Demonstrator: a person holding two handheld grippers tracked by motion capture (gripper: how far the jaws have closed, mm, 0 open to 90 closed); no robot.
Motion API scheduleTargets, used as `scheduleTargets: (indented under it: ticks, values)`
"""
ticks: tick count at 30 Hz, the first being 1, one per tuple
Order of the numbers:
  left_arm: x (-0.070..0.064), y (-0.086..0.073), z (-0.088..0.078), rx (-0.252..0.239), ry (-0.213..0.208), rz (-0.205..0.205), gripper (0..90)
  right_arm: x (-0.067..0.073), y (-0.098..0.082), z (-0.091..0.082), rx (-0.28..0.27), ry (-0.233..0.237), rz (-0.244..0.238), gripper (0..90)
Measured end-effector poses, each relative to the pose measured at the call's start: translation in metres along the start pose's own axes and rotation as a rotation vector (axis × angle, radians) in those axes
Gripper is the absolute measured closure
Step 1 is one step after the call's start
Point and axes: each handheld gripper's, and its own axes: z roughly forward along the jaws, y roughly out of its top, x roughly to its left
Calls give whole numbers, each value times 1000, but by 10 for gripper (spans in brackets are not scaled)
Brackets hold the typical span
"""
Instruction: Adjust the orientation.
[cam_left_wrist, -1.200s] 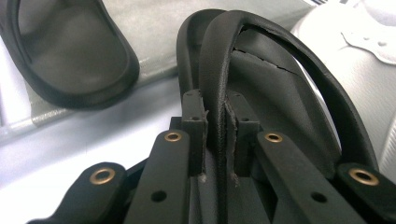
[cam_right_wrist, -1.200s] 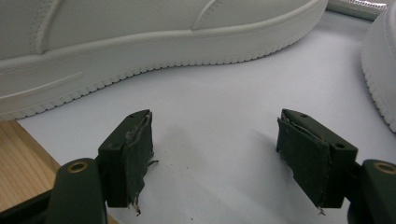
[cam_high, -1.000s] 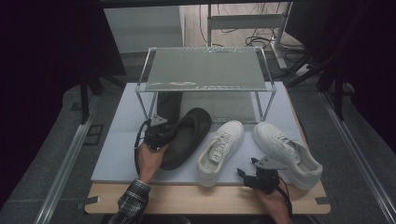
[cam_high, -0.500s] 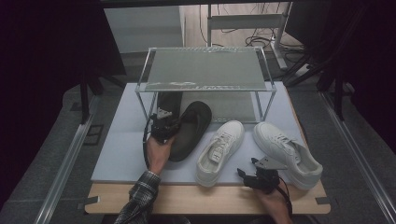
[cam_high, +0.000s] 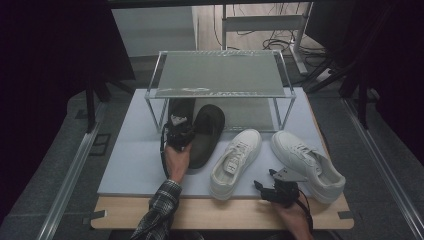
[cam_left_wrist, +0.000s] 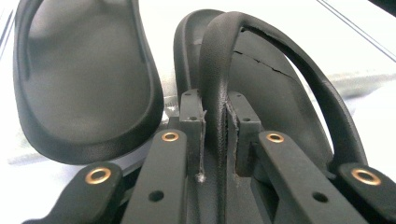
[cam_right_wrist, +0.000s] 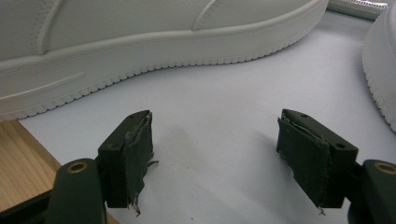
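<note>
My left gripper (cam_high: 182, 131) is shut on the strap (cam_left_wrist: 217, 93) of a black sandal (cam_high: 207, 132), which sits tilted at the front edge of the shelf rack (cam_high: 217, 72). In the left gripper view both pads squeeze the strap's edge. A second black sandal (cam_high: 181, 106) lies to its left under the rack, its footbed (cam_left_wrist: 84, 79) close beside the jaws. My right gripper (cam_high: 265, 184) rests open near the table's front edge, between two white sneakers (cam_high: 235, 157) (cam_high: 307, 162). Nothing is between its pads (cam_right_wrist: 133, 154); bare mat shows there.
The rack has a frosted top on metal legs and stands at the back of a grey mat (cam_high: 135, 160). A wooden table edge (cam_high: 220, 212) runs along the front. Sneaker soles (cam_right_wrist: 140, 60) (cam_right_wrist: 383, 70) lie just ahead of the right gripper. Dark floor surrounds the table.
My left gripper has carried the held black sandal forward, toward the rack's lower level. The right gripper and both sneakers have stayed put.
</note>
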Motion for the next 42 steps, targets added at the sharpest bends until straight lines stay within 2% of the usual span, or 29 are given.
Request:
scheduleTargets:
  ticks: [1, 4, 9, 11, 14, 15, 16, 19, 24, 25, 26, 27, 28, 29, 30, 35, 36, 42]
  values:
    - [1, -2, 3, -2, 3, -16, 785, 0, 0, 0, 0, 0, 0, 270]
    - [2, -4, 5, -4, 11, -24, 785, 0, 0, 0, 0, 0, 0, 270]
    - [5, -6, 5, -7, -12, -24, 738, 0, 0, 0, 0, 1, 0, 270]
    - [6, -4, -1, -16, -25, -13, 738, 0, 0, 0, 0, 0, -1, 269]
    - [7, -3, -5, -20, -24, 7, 751, 0, 0, 0, 0, 0, -1, 269]
    - [8, -2, -11, -20, -25, 31, 755, 0, 0, 0, 0, 0, -1, 269]
    - [8, -2, -11, -20, -25, 31, 761, 0, 0, 0, 0, 0, -1, 269]
    - [10, -2, -22, -4, -58, 76, 772, 0, 0, 0, -1, 1, -1, 269]
    - [8, -4, -32, 13, -124, 104, 851, 0, 0, 0, -3, 0, -4, 269]
    - [8, -4, -32, 13, -124, 104, 868, 0, 0, 0, -2, -1, -4, 269]
    - [6, -6, -34, 27, -147, 125, 884, 0, 0, 0, -3, 0, -3, 269]
    - [6, -6, -34, 27, -147, 125, 892, 0, 0, 0, -3, 0, -3, 269]
    - [4, -9, -37, 46, -177, 141, 893, 0, 0, 0, -2, 0, -2, 269]
    - [4, -9, -37, 46, -177, 141, 894, 0, 0, 0, -2, 0, -2, 269]
    - [3, -11, -39, 64, -198, 149, 894, 0, 0, 0, -2, 0, -3, 269]
    - [2, -22, -45, 86, -232, 176, 896, 0, 0, 0, -2, 0, -1, 269]
    - [3, -28, -49, 94, -245, 182, 896, 0, 0, 0, -1, 0, 0, 269]
    - [5, -43, -61, 108, -260, 201, 897, 1, 0, 0, 1, -1, -1, 269]
